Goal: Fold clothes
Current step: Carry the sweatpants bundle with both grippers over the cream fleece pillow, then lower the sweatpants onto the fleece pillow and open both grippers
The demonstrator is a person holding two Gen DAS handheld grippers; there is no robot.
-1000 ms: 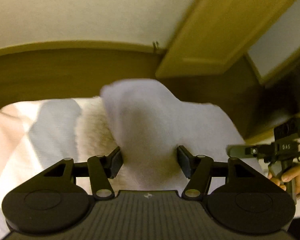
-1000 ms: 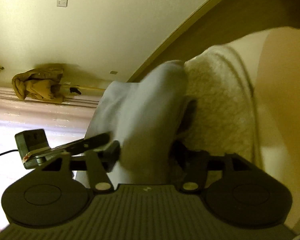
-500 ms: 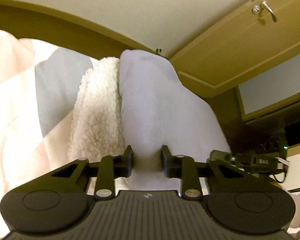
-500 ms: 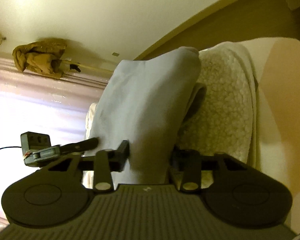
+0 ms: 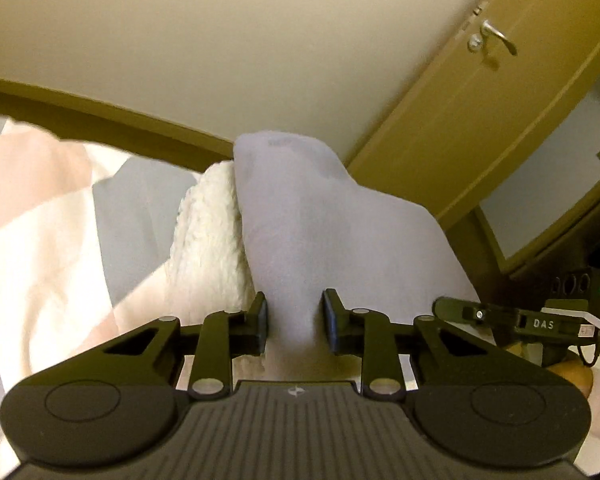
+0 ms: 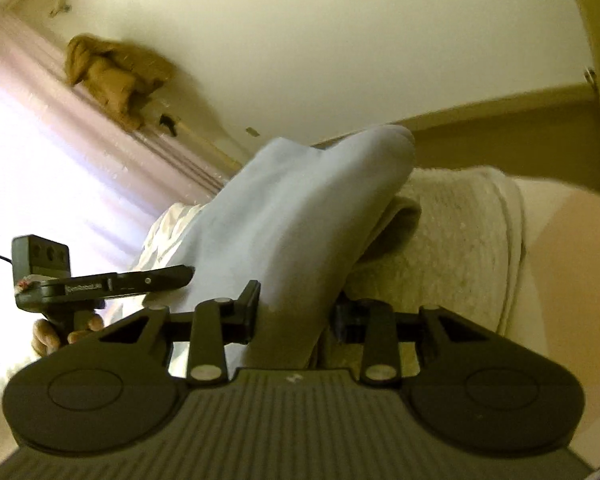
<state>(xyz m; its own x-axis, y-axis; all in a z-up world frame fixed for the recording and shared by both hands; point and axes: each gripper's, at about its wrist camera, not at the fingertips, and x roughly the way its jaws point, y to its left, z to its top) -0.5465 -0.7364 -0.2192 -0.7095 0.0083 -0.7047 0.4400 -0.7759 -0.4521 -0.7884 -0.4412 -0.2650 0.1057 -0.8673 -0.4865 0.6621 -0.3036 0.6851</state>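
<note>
Left wrist view: left gripper clenched on a bunched fold of the cloth; both pads pressed into it from either side.
Cloth: pale lilac-grey, lifted, rises from the jaws to a rounded peak far centre, drapes down to the right.
Fleece: cream, fuzzy, just left of the cloth & touching it.
Bed: pink/white/grey patterned cover, left side, under the fleece.
Right gripper: seen far right from this cam, its fingers reach in to the cloth's right edge; person's hand on its grip.
Door: wood, w/ metal handle, far right; plain wall far centre.

Right wrist view: right gripper grasping the cloth; fabric packs the gap btw its pads, left pad flat on it, right pad partly hidden behind fabric.
Cloth here: light blue-grey, stands up from the jaws, leans right, folded top far centre.
Fleece: right of the cloth, touching it; a fold of it tucked under the cloth's right edge.
Bed: pinkish cover at far right edge.
Left gripper: comes in from the left, tip meets the cloth's left edge; hand below it.
Brown garment: hangs on the far wall, upper left, next to a bright curtained window.
</note>
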